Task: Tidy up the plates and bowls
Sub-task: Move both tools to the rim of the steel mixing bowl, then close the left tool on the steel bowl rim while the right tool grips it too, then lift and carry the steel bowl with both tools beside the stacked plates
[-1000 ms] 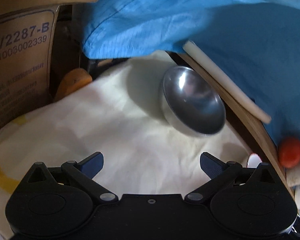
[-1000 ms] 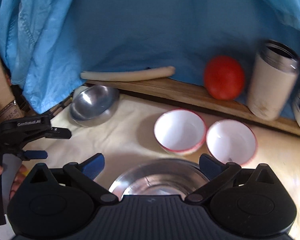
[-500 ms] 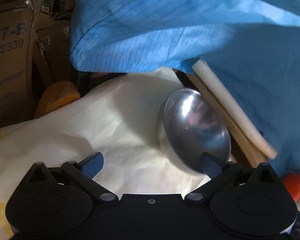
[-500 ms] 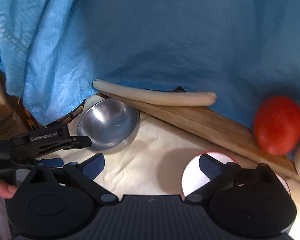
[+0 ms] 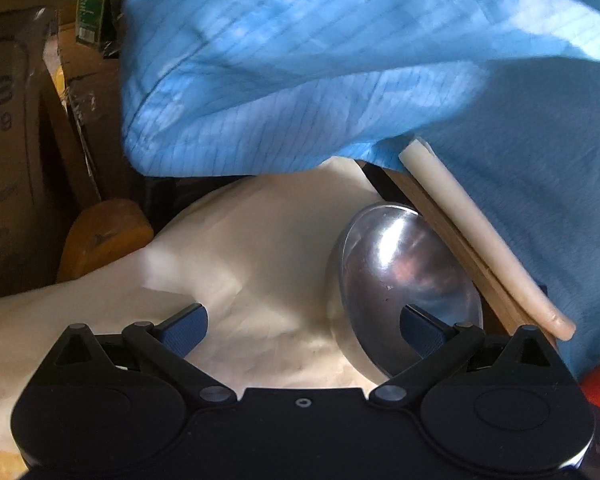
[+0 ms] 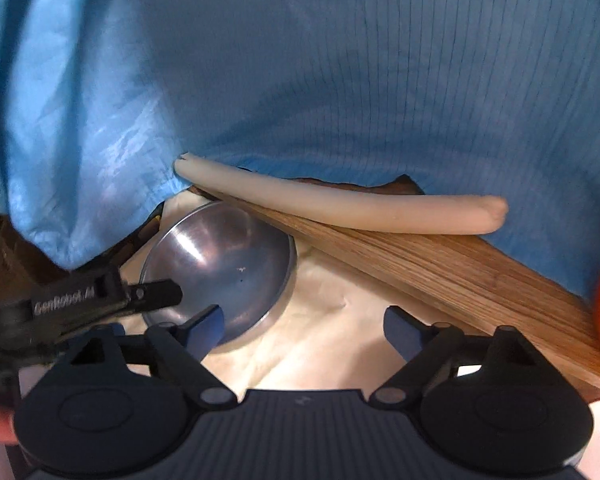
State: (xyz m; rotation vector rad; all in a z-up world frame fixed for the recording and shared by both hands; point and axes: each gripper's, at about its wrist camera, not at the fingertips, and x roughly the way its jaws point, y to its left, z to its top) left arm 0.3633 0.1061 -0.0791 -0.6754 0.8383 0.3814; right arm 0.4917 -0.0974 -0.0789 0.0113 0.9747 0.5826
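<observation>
Left gripper (image 5: 302, 322), from its own wrist cam: jaws spread wide, nothing held. Steel bowl (image 5: 408, 292) sits ahead and to the right on the cream cloth (image 5: 260, 248), w/ its near rim running between the pads; right pad (image 5: 420, 332) hangs over the bowl's inside, left pad over bare cloth. Whether that pad touches metal I can't tell. Bowl's far side is tucked against the wooden board (image 5: 452, 240), white stick (image 5: 480, 240) lying along the board edge (blue fabric (image 5: 340, 80) draped behind).

Right wrist cam: right gripper (image 6: 303, 330) also wide but has just been closing a bit, w/ only cloth btwn the jaws, nothing gripped. Same bowl (image 6: 220, 268) lies ahead-left of it, left pad (image 6: 204, 330) over the near rim. Left gripper's arm (image 6: 100, 300) reaches in from the left, tip already over the bowl.

Judgement: left hand is nearer and better lined up; a rim pinch on the near-left edge looks like the coming move, board side being blocked.
</observation>
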